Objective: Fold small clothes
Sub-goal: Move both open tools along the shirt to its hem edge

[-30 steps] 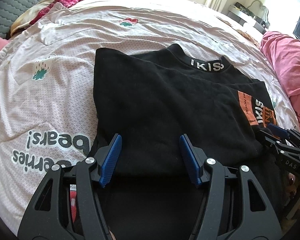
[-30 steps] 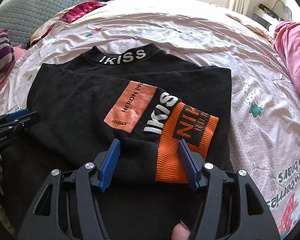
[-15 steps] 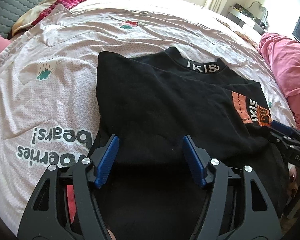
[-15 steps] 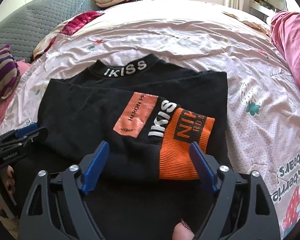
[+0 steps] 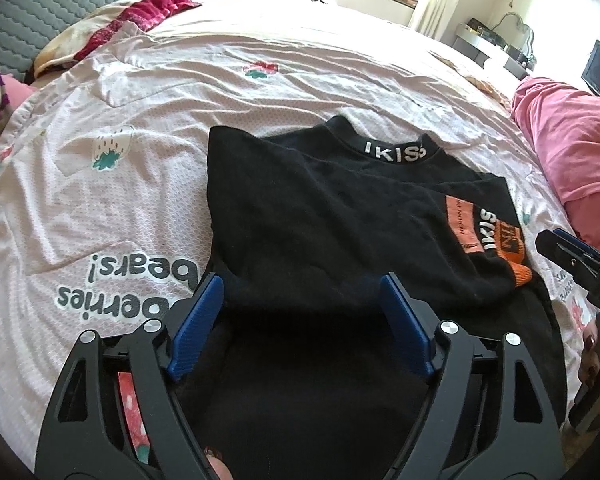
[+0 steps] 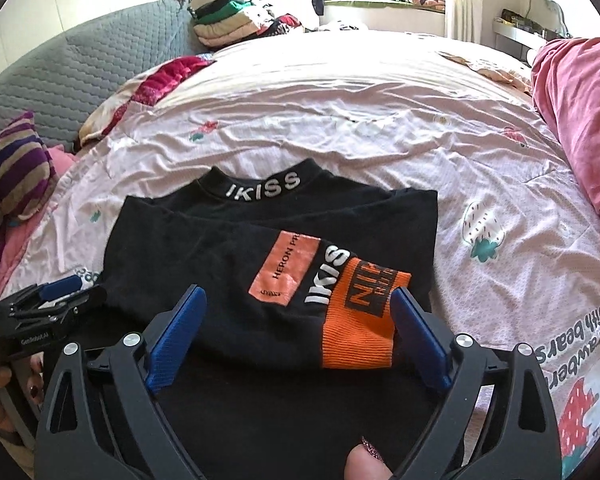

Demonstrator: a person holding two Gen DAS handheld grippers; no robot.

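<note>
A black top (image 6: 228,248) lies partly folded on a bed with a pink sheet (image 6: 340,120). Its neck band points away from the cameras and says "IKISS" in white letters (image 6: 263,187). One sleeve is folded across the front. On that sleeve there is an orange patch (image 6: 285,272) with the words "HERON PR" and some tiny print too small to read. Next to it is "IKIS" in white. The orange cuff (image 6: 358,320) has black letters that look like "NIP", but part of them is hidden.

The sheet has strawberry pictures and upside-down words: "berries bears!" (image 5: 128,280) on one side and "with bears" (image 6: 580,322) on the other.

The left gripper (image 5: 300,312) hangs just above the near edge of the top. Its blue fingers (image 5: 198,326) have just been spreading apart, and they grip nothing. The right gripper (image 6: 300,334) hangs above the sleeve near the cuff. Its blue fingers (image 6: 420,336) have also just been spreading wide, with the sleeve lying loose below them. A small label on the left gripper's side reads "GenRobot.AI" (image 6: 34,338).

A pink blanket (image 6: 580,120) lies at the right of the bed.
</note>
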